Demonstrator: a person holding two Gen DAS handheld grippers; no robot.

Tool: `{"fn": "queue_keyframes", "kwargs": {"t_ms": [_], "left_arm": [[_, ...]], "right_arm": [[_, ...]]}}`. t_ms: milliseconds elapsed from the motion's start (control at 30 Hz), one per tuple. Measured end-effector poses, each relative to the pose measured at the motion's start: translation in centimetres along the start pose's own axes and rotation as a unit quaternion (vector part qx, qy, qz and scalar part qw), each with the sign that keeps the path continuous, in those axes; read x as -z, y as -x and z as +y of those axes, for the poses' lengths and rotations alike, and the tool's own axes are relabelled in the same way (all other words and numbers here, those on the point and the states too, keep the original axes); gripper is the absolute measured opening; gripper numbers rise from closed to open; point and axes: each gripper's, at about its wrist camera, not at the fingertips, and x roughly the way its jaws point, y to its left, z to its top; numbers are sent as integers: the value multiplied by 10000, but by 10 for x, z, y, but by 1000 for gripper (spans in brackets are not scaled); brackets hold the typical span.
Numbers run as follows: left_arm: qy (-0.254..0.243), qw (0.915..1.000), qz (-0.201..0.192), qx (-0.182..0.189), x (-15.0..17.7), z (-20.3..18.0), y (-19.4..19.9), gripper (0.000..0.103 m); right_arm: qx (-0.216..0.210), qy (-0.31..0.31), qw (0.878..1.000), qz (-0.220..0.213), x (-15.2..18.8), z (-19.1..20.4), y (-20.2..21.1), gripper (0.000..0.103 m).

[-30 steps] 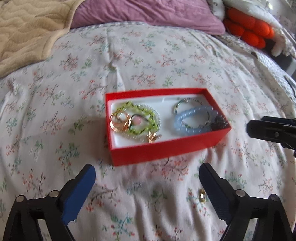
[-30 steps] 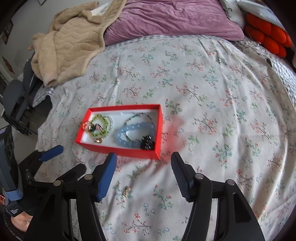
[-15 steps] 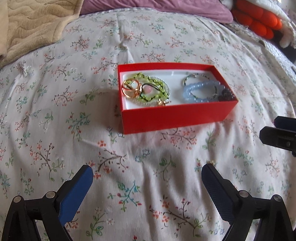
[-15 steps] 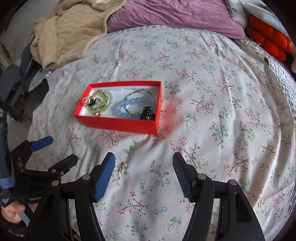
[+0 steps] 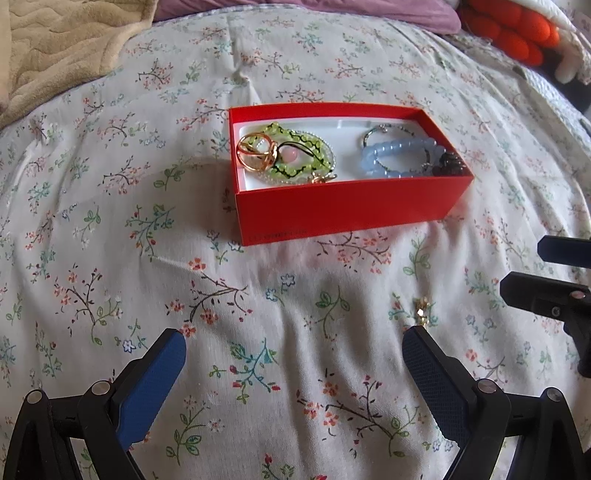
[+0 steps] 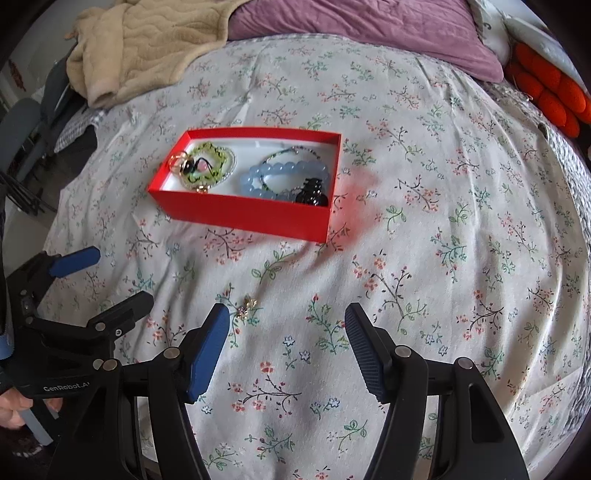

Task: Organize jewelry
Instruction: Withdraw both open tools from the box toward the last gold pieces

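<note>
A red box (image 5: 343, 210) (image 6: 243, 214) sits on the floral bedspread. It holds a green bead bracelet (image 5: 295, 162) (image 6: 207, 162), gold rings (image 5: 256, 151), a blue bead bracelet (image 5: 399, 155) (image 6: 284, 177) and a dark piece (image 6: 314, 192). A small gold earring (image 5: 422, 312) (image 6: 248, 305) lies loose on the bedspread in front of the box. My left gripper (image 5: 293, 354) is open and empty, with the earring just ahead of its right finger. My right gripper (image 6: 286, 332) is open and empty, with the earring just ahead of its left finger.
A beige blanket (image 6: 147, 40) and a purple pillow (image 6: 362, 26) lie at the bed's far end. An orange plush thing (image 6: 550, 88) is at the far right. The bed's left edge drops off by a chair (image 6: 22, 133).
Both grippers have drawn back toward me and away from the box. The earring now lies farther ahead of the fingers. Both stay open.
</note>
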Motion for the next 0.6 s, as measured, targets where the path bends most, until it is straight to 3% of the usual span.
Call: {"fn": "queue_keyframes", "kwargs": {"t_ms": [433,600], "left_arm": [[-172,9999,-10,-17,17,6,-8,97],[-334,9991,60,264,32,7,-16,97]], "right_arm": [[143,241,9995,107,13,5,-12,68],[248,309,9988,297,26,0,-27,69]]}}
